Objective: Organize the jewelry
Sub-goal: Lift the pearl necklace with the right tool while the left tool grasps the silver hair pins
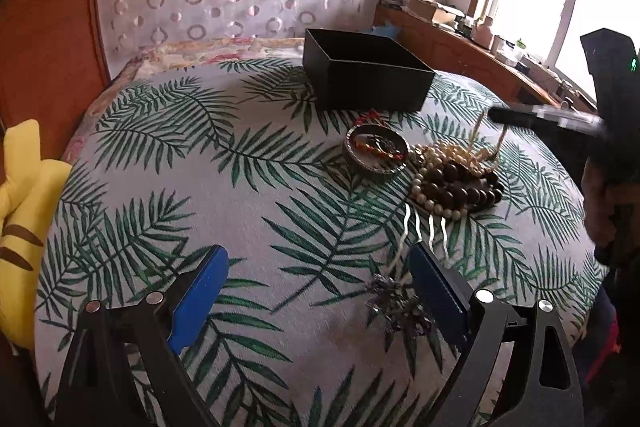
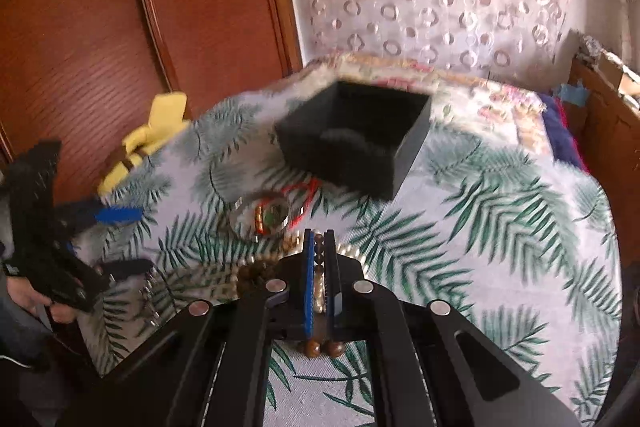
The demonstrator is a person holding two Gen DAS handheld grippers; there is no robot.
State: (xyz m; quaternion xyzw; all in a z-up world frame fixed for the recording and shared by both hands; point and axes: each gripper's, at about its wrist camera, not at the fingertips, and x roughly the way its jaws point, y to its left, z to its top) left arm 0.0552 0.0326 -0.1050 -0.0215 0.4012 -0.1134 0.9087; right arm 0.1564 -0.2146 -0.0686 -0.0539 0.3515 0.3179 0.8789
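While clamped on strands of the bead pile, right gripper (image 2: 319, 247) fingers nearly together, brown wooden beads (image 2: 319, 255) and pale pearls threaded in the narrow gap between the blue pads; a couple of brown beads hanging below the fingers too. Left gripper (image 1: 316, 291) spread wide and holding nothing, poised low over the leaf-print bed cover (image 1: 160, 187), with a dark metal hair comb (image 1: 400, 303) just inside its right finger.

Rest of the jewelry heaped on the cover: pearl necklace (image 1: 432, 205) coiled around the brown beads, touching a small round dish (image 1: 374, 151) that carries red and amber pieces; open black box (image 1: 366, 73) standing beyond, near but apart from the pile, seemingly the place meant for it all.

Judged as handling: strands limp and light, prone to swing, slip and drag neighbours along, since pearls and wooden beads lie tangled; round beads smooth, so best pinched across the cord between beads or over a bunched loop, not on a single bead; likely to trail a long tail, so a high lift before crossing the box wall. Comb stiff and thin, lying flat; best taken by its ornate head, not the wavy prongs, which could bend or snag the fabric.
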